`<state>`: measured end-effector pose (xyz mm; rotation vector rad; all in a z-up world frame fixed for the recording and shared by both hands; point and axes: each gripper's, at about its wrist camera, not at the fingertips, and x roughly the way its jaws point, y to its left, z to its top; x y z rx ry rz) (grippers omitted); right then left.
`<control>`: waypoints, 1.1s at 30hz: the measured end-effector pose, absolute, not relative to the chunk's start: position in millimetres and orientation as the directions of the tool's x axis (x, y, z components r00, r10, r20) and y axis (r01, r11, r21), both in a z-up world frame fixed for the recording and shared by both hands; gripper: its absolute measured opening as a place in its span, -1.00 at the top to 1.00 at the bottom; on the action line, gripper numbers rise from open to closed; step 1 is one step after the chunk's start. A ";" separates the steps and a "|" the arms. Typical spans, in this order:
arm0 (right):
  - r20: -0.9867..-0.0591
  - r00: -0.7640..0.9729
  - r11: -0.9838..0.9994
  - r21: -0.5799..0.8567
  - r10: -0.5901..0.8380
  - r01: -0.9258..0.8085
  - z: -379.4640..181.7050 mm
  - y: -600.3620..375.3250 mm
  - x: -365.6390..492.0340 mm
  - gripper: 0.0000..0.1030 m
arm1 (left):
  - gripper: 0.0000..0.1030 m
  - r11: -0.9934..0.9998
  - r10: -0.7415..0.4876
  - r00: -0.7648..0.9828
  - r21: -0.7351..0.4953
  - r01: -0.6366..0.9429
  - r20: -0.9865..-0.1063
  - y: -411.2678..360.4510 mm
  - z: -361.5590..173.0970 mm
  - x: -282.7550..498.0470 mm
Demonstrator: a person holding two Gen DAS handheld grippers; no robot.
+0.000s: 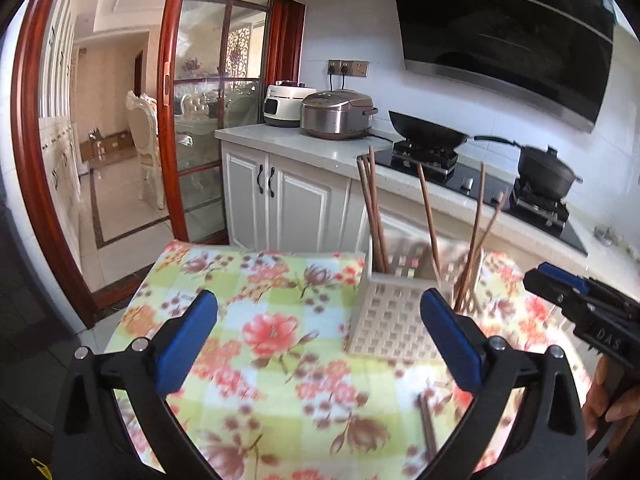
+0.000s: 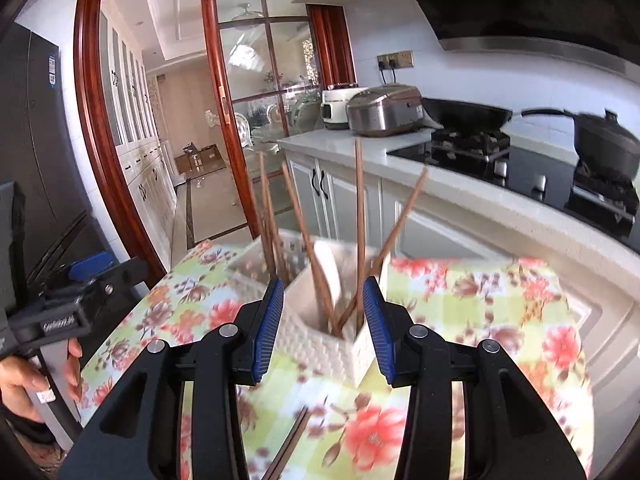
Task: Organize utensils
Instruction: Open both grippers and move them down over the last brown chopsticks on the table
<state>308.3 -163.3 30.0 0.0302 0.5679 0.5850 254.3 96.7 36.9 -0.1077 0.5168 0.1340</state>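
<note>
- Left wrist view: the left gripper point(image 1: 319, 336) hung above the desk point(image 1: 256, 280), which was covered by a floral checked cloth. Its jaws stood wide apart with nothing between them but the cloth.
- A white lattice utensil holder point(image 1: 390, 320) stood on the cloth, just ahead of the right-hand blue pad point(image 1: 450, 344) of that gripper. Several brown chopsticks point(image 1: 370, 208) stood in it, leaning in different directions.
- Another pair of chopsticks on the cloth point(image 1: 427, 424) lay flat near the bottom of the picture, blurred, close to the right-hand finger.
- The right gripper point(image 1: 568, 296) came in from the right edge, beside the holder; from here I could not tell how far its jaws were open.
- Behind the desk ran a kitchen counter with a rice cooker point(image 1: 338, 114), a wok point(image 1: 428, 130) and a lidded pot point(image 1: 546, 172) on the stove.
- Right wrist view: the right gripper point(image 2: 323, 328) had its jaws partly open, one blue pad on either side of the near corner of the utensil holder point(image 2: 320, 344). The pads looked very close to its walls; whether they touched was unclear.
- The chopsticks point(image 2: 360, 216) rose out of the holder between the pads.
- The chopsticks on the cloth point(image 2: 290, 444) lay below the gripper.
- The left gripper point(image 2: 104, 276) showed at the left edge, held by a hand point(image 2: 24, 376).
</note>
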 end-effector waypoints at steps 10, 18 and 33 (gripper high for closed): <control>-0.598 0.612 0.847 0.257 0.518 -0.466 -46.8 -169.7 266.6 0.21 | -0.91 0.981 0.072 0.810 -0.104 -0.162 -0.582 87.8 -28.2 196.3; -0.656 0.565 0.854 0.265 0.500 -0.447 -85.2 -160.9 244.5 0.61 | -0.91 0.983 0.081 0.794 -0.082 -0.162 -0.603 71.3 -65.6 165.3; -0.732 0.506 0.865 0.228 0.455 -0.448 -111.5 -130.7 247.0 0.68 | -0.91 0.979 0.060 0.772 -0.115 -0.170 -0.632 78.6 -95.4 159.0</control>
